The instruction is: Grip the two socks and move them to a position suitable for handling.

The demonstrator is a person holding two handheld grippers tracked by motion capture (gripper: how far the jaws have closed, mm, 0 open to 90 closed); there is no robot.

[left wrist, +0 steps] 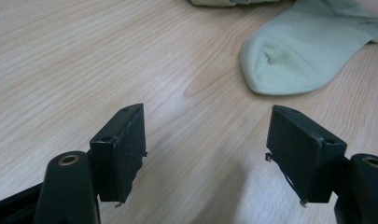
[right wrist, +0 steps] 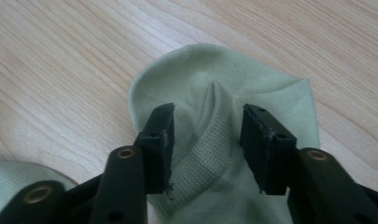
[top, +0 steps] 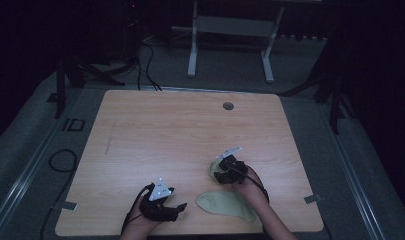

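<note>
Where jaws part: sock [right wrist: 214, 154] between

sock [left wrist: 312, 51] cut by top edge, second sock [top: 212, 171] mostly hidden

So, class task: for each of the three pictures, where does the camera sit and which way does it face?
High view: above the near table edge, looking forward and down; both forearms, left hand-held gripper, right hand-held gripper.
Left gripper view: along open jaws at table and flat sock.
Right gripper view: down onto folded sock, jaws astride its cuff.
Shared: the flat sock in high and left views.
</note>
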